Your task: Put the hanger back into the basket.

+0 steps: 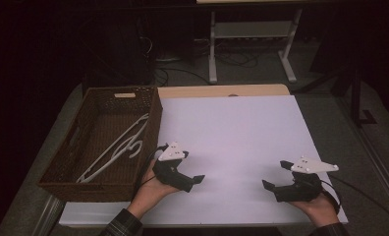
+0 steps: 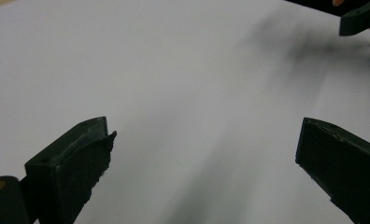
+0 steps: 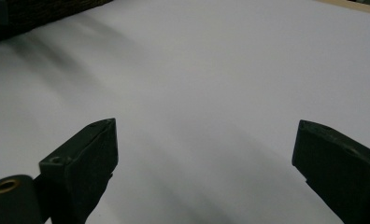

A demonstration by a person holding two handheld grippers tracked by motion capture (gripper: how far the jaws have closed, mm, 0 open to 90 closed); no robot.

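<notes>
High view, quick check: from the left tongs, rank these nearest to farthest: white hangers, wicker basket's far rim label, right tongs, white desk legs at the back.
1. White hangers, just to the left tongs' left, lying in the wicker basket.
2. Right tongs, across the white sheet to the right; the basket's far rim label, up-left, is too close to call against them.
3. White desk legs, far back on the floor.

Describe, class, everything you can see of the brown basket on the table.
The basket is a dark brown rectangular tray that looks woven, like wicker, with low walls and an open top. A handle slot is cut in its left wall, and a pale label sits on the far rim. It stands upright at the left edge of the table, beside the white sheet. Inside lie white hangers, which look like plastic, set diagonally. The left gripper is close to its right wall; whether they touch is unclear.
</notes>
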